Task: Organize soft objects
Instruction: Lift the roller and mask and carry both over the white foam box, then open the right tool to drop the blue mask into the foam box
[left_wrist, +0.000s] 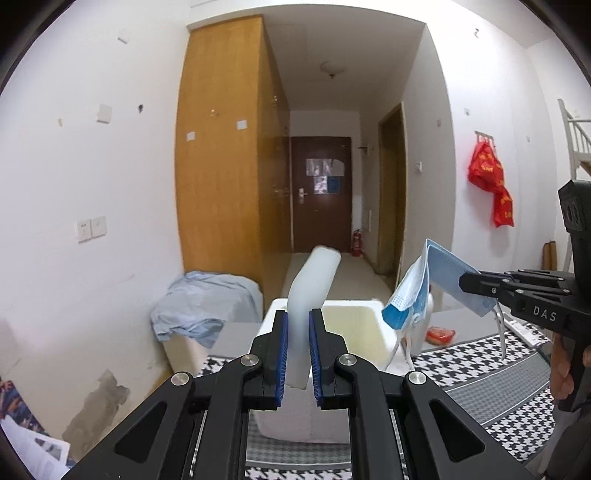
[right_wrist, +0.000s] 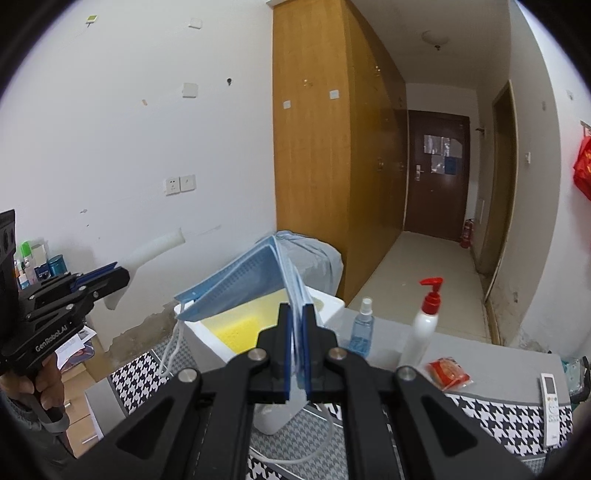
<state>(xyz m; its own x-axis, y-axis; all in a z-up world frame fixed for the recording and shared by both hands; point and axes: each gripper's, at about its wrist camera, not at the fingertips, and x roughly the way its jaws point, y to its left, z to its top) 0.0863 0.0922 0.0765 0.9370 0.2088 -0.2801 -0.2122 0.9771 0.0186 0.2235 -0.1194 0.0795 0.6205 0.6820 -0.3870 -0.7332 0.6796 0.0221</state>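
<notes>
Hovering above a white foam box (left_wrist: 364, 325), both grippers carry soft items; the box sits on a table with a houndstooth-patterned mat (left_wrist: 476, 363) and shows a yellow lining inside in the right wrist view.

Left gripper (left_wrist: 297, 354): fingers clamped on a white foam strip (left_wrist: 312, 284). Long axis runs from the pads away from the camera toward 12 o'clock, the far end bending slightly toward 1 o'clock, above the box's near-left rim. In the right wrist view the same strip sticks out of the gripper toward 2 o'clock against the white wall.

Right gripper (right_wrist: 297, 350): fingers clenched on a stack of blue face masks (right_wrist: 240, 286). The stack fans out from the pads toward 10 o'clock, over the box opening; white ear loops dangle at 7 o'clock. In the left wrist view the masks hang at 3 o'clock of the strip, drooping toward 7 o'clock.

Writing: "DAS" on the right gripper body in the left wrist view; "GenRobot.AI" on the left gripper body in the right wrist view.

Smaller items at 3 to 4 o'clock of the box: white pump bottle (right_wrist: 424, 321) with red top, blue spray bottle (right_wrist: 362, 330), red snack packet (right_wrist: 448, 373), white remote (right_wrist: 552, 406).
</notes>
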